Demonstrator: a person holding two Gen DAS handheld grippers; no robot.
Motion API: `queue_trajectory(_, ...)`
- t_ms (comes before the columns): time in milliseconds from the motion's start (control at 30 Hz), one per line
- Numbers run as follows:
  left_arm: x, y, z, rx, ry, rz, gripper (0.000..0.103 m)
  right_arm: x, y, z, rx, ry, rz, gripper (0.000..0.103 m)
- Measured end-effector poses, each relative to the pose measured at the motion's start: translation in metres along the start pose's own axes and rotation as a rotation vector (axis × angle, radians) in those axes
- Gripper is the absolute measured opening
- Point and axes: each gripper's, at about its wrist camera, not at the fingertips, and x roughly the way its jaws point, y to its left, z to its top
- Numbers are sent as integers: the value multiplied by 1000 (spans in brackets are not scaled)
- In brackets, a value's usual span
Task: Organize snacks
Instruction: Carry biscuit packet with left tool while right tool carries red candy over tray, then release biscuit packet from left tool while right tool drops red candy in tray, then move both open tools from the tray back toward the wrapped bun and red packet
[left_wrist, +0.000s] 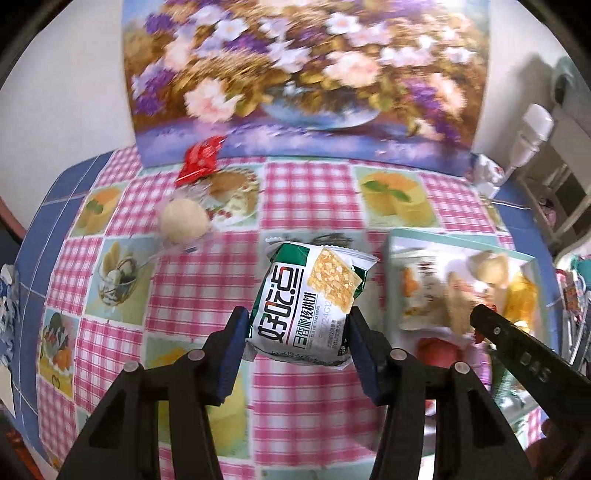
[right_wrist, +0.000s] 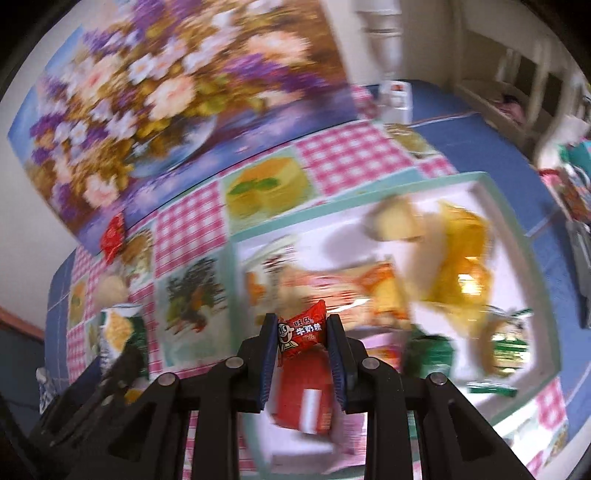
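Left wrist view: left tool (left_wrist: 297, 325) pinches the light, crinkly biscuit packet (left_wrist: 310, 302) by its sides; right tool (right_wrist: 302, 332) clamps a small red candy (right_wrist: 301, 330).

Bench under pink-check picture cloth (left_wrist: 310, 192), flower painting (left_wrist: 295, 66) against white wall (left_wrist: 74, 92) far side, pale shelving (left_wrist: 561, 184) right.

A green-and-white biscuit packet (left_wrist: 308, 301) sits between blue-padded jaws; beneath, a pink gingham tablecloth (left_wrist: 306, 192); right jaws frame a red candy wrapper (right_wrist: 301, 332).
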Motion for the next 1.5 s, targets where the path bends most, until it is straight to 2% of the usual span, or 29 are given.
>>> queue_trajectory(133, -4, -26, -2, 49, -6, -22, 55, -9, -30, 5, 51, -9, -39, 28)
queue_trajectory(267, -3, -56, -6, 150, -9, -15, 55, -13, -54, 10, 107, -10, -45, 28)
queue_trajectory(500, 18, -78, -14, 204, 37, -7, 55, -20, -82, 17, 162, -17, -56, 28)
queue_trajectory(733, 33, -98, -25, 269, 68, 9, 55, -9, -90, 14, 183, 31, -51, 28)
queue_trajectory(867, 38, -108, -29, 289, 85, -9, 55, -5, -92, 13, 186, 47, -45, 29)
queue_trajectory(1200, 34, -118, -29, 318, 77, -16, 56, -4, -95, 14, 205, 52, -52, 31)
queue_trajectory(1267, 32, -119, -29, 322, 75, -18, 62, -4, -95, 14, 206, 52, -54, 31)
queue_trajectory(1300, 32, -121, -29, 326, 74, -18, 69, -4, -95, 14, 204, 52, -54, 31)
queue_trajectory(1500, 24, -126, -29, 351, 59, -13, 71, -4, -94, 14, 197, 52, -60, 31)
